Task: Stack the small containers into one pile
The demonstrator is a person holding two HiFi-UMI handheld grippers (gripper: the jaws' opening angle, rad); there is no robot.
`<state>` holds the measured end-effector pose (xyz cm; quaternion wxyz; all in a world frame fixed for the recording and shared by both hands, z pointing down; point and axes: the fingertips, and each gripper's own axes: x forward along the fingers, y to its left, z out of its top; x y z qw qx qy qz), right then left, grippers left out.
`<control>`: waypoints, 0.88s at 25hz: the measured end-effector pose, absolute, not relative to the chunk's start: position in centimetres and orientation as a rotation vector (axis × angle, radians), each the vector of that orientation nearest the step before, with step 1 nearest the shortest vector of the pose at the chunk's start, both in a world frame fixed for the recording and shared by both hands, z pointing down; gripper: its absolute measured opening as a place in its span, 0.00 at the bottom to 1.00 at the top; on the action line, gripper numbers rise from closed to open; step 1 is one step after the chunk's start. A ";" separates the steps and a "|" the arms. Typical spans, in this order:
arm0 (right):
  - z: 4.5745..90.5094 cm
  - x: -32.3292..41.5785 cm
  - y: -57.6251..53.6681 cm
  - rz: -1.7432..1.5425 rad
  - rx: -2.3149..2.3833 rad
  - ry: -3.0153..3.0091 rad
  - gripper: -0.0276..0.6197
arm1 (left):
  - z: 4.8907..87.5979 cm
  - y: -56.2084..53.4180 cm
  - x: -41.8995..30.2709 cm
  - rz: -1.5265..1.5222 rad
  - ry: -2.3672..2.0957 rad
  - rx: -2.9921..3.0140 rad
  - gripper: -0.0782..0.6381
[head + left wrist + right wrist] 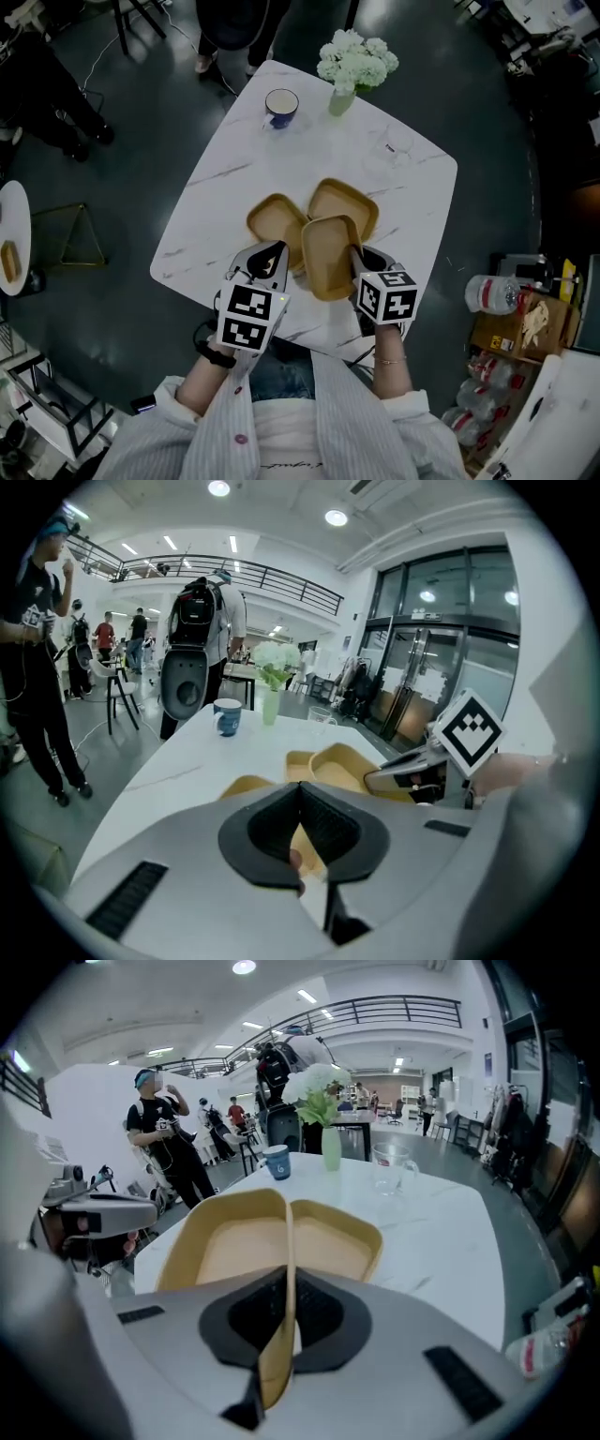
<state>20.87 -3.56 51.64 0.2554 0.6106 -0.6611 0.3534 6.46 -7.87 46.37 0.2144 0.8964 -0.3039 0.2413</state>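
Note:
Three shallow yellow containers lie on the white marble table (234, 178). The left one (274, 223) and the far one (349, 202) rest flat. The near one (328, 255) overlaps both, with my right gripper (357, 253) shut on its right rim. In the right gripper view that rim (286, 1241) runs straight between the pads, with the far container (337, 1241) beyond it. My left gripper (277, 247) sits at the left container's near edge. Its jaw tips meet in the left gripper view (300, 787); yellow shows through the gap behind them. I cannot tell whether it pinches anything.
A blue and white mug (281, 105), a vase of white flowers (352, 64) and a clear glass (392, 1168) stand at the table's far side. People stand beyond the table. A bottle (492, 292) and boxes lie on the floor at right.

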 end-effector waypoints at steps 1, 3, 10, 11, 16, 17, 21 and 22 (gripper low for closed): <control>51.5 20.2 -4.3 0.947 1.633 -1.813 0.06 | 46.5 -8.2 5.8 0.671 -0.862 2.473 0.13; 51.4 18.8 -5.7 0.922 1.578 -1.849 0.06 | 46.8 -8.8 4.5 0.673 -0.899 2.444 0.13; 51.4 14.6 -10.2 0.841 1.411 -1.928 0.06 | 47.7 -10.4 1.8 0.679 -0.971 2.375 0.13; 51.5 14.3 -10.7 0.832 1.392 -1.933 0.06 | 47.9 -10.5 1.6 0.683 -0.974 2.368 0.13; 52.3 12.9 -12.4 0.804 1.298 -1.951 0.06 | 48.7 -11.0 0.6 0.704 -0.987 2.337 0.13; 52.6 12.7 -12.6 0.796 1.276 -1.950 0.06 | 48.9 -11.1 0.4 0.708 -0.990 2.329 0.13; 53.6 12.5 -13.1 0.780 1.208 -1.940 0.06 | 49.6 -11.3 -0.4 0.723 -1.000 2.300 0.13; 53.9 12.5 -13.2 0.779 1.193 -1.938 0.06 | 49.7 -11.4 -0.5 0.724 -1.003 2.295 0.13</control>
